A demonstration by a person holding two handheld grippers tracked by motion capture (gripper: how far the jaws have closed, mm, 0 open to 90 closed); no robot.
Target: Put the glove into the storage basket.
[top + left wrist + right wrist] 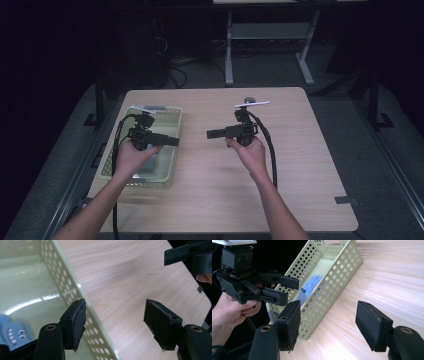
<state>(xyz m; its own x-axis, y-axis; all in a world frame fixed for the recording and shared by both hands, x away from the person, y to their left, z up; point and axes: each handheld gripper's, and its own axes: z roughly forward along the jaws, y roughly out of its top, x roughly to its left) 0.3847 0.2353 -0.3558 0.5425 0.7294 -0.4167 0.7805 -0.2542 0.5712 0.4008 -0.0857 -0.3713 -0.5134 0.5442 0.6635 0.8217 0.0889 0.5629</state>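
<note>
Starting at the left, the basket [172,120] sits on the table's [300,170] left edge, pale green and perforated, and inside it lies the blue shark toy [11,333], down on the basket floor. Over the basket's right wall hangs the left gripper [172,141], pointing right. Its jaws stand wide apart with nothing between them; in the left gripper view one pad [77,322] sits over the basket's inside and the other is out over bare wood, so the wall runs right through the gap.

Moving right, open tabletop, then the right gripper [212,133], pointing left toward the basket, well clear of it. Its jaws are wide too, and empty.

Now the risks, as I read them. The two grippers face each other across a modest gap, so any push inward could knock jaw against jaw. The left one is the bigger worry: drop or close it here and a jaw catches that thin wall, tipping or dragging the light basket toward the table edge. The toy is soft and flat, so a shallow pinch may slip off.
</note>
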